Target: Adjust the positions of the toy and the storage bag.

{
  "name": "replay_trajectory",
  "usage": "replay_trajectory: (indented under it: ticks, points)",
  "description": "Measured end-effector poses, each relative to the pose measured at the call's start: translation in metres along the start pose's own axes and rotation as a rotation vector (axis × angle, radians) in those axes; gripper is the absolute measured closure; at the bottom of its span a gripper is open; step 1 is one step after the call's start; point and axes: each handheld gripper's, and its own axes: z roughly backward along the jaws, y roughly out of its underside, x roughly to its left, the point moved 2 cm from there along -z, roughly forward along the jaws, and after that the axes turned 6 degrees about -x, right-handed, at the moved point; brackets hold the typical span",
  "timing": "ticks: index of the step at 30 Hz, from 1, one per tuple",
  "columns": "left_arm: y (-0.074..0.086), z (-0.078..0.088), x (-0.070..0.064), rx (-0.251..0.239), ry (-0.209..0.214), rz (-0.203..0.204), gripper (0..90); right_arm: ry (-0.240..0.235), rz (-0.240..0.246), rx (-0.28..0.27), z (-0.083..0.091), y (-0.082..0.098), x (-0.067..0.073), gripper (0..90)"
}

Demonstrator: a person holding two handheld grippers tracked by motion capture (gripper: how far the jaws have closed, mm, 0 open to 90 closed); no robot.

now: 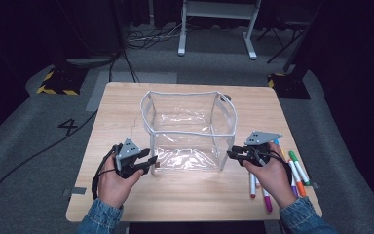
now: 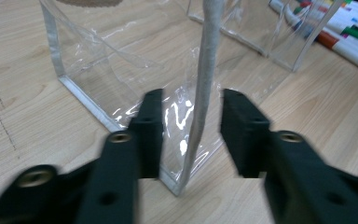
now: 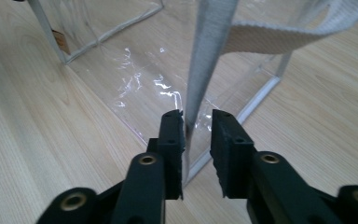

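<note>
Left gripper (image 1: 151,161) (in the left hand): spread, not pinching. One jaw on each side of the white edge strip (image 2: 200,93) at the near left corner of the clear bag (image 1: 185,122), no pad pressed on it.

Right gripper (image 1: 231,154): likewise spread, astride the strip at the near right corner. One pad just beside the strip, the other apart from it.

Bag: upright, open at the top, at the middle of the wooden table (image 1: 126,195), between the two grippers.

Markers (image 1: 297,170): flat on the table near its right edge, beside the right hand, apart from the bag.
</note>
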Motion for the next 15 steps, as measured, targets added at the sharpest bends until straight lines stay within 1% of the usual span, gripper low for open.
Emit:
replay_trajectory:
  ticks: [1, 2, 3, 4, 5, 8, 11, 13, 15]
  points:
    - [0.000, 0.000, 0.000, 0.004, -0.002, -0.012, 72.8, -0.013, 0.004, -0.002, -0.002, -0.001, 0.000, 78.1]
    - [0.000, 0.000, 0.000, 0.005, 0.018, -0.012, 81.5, -0.018, 0.008, 0.001, -0.003, -0.001, 0.000, 81.0]
    - [0.000, 0.000, -0.001, 0.005, 0.014, -0.029, 87.1, -0.020, 0.015, -0.001, -0.003, -0.001, 0.000, 82.5]
    - [0.000, 0.001, -0.003, 0.013, 0.005, -0.054, 87.2, -0.019, 0.025, -0.009, -0.003, -0.001, 0.001, 85.2]
    - [0.000, 0.002, -0.005, 0.020, 0.002, -0.068, 87.3, -0.019, 0.028, -0.011, -0.001, -0.002, 0.002, 86.9]
    - [0.000, 0.004, -0.011, 0.032, 0.017, -0.074, 87.3, -0.018, 0.040, 0.001, 0.003, -0.001, 0.004, 87.8]
    - [0.000, 0.007, -0.020, 0.054, 0.036, -0.091, 87.3, -0.014, 0.057, 0.012, 0.011, 0.003, 0.008, 87.8]
    - [0.000, 0.011, -0.027, 0.064, 0.054, -0.115, 87.1, -0.022, 0.056, 0.010, 0.019, 0.007, 0.012, 87.9]
    - [0.001, 0.016, -0.033, 0.068, 0.076, -0.120, 87.1, -0.036, 0.047, 0.004, 0.027, 0.012, 0.016, 87.9]
